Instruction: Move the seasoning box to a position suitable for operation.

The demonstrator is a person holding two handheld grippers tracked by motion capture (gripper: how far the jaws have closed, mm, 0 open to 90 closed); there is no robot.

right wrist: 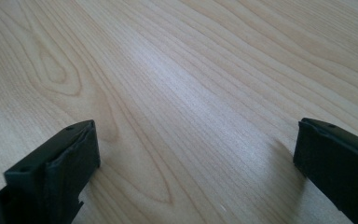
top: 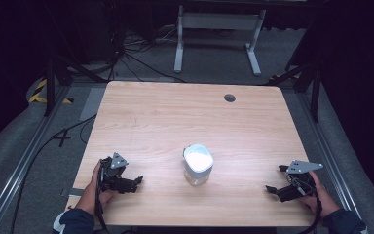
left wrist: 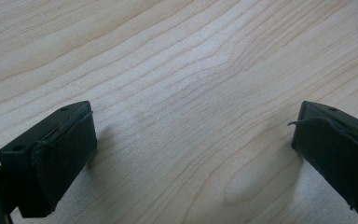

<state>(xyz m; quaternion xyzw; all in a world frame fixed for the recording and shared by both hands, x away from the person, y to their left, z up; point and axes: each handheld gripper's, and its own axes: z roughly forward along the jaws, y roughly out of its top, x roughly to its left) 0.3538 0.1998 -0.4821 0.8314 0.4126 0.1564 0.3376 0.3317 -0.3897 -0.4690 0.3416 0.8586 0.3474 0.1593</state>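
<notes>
A small clear jar with a white lid [top: 198, 164] stands upright near the front middle of the wooden table [top: 190, 112]. My left gripper [top: 137, 183] rests low at the front left, a hand behind it, pointing right toward the jar and well apart from it. In the left gripper view its jaws stand wide over bare wood, left gripper [left wrist: 193, 149] open with nothing between. My right gripper [top: 271, 189] sits at the front right, pointing left toward the jar, also apart from it. In the right gripper view the right gripper [right wrist: 196, 163] is open over bare wood.
A round cable hole [top: 230, 97] lies near the table's far edge. White legs of another desk [top: 218, 34] stand on the floor beyond, with cables [top: 126, 53] on the carpet. Metal rails [top: 24, 161] run along both sides of the table.
</notes>
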